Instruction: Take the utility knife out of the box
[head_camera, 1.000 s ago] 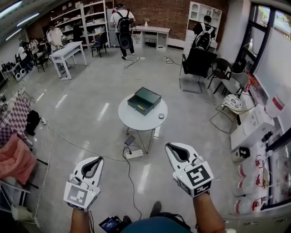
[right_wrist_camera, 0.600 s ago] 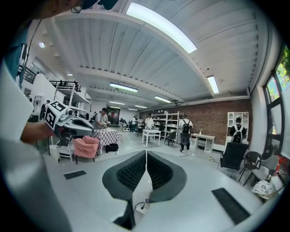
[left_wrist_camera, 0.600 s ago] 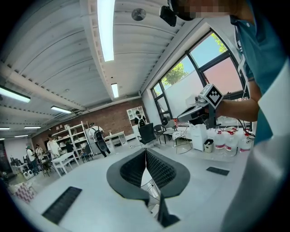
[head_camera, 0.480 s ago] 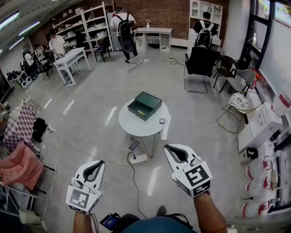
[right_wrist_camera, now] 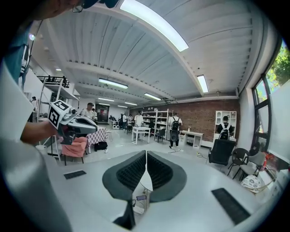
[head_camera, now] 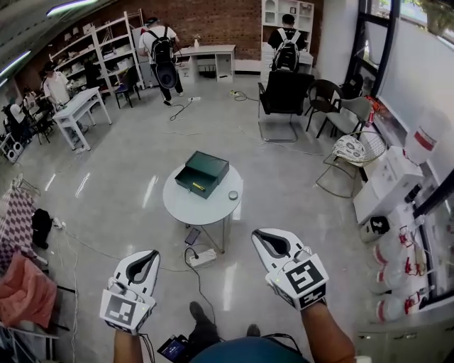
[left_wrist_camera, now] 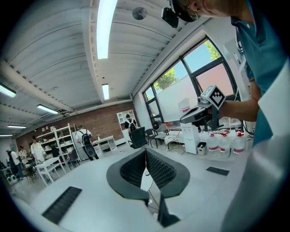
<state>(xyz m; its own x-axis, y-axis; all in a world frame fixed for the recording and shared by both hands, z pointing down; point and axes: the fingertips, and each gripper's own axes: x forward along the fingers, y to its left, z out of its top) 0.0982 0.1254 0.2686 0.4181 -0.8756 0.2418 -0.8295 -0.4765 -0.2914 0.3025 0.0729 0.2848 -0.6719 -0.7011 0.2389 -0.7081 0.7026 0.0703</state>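
Both grippers are clenched with nothing in them: the left gripper (head_camera: 150,254) and the right gripper (head_camera: 259,235) each have their jaws closed tip to tip. They are held side by side, well apart, over a glossy grey floor (head_camera: 128,177).

Ahead of them and between their lines stands one round white table (head_camera: 172,205), well away from both. On it sits one dark green box (head_camera: 203,172), open on its near side. A thin yellow thing (head_camera: 199,187) lies in the open part, too small to tell for sure as the knife. One small round thing (head_camera: 233,195) rests on the table right of the box.

Under the table lie one power strip (head_camera: 202,257) and a cable.

Beyond, one black chair (head_camera: 284,94) stands. Two people with backpacks (head_camera: 162,52) are by the far brick wall (head_camera: 213,21). Left of the left gripper hangs a pink cloth (head_camera: 25,292).
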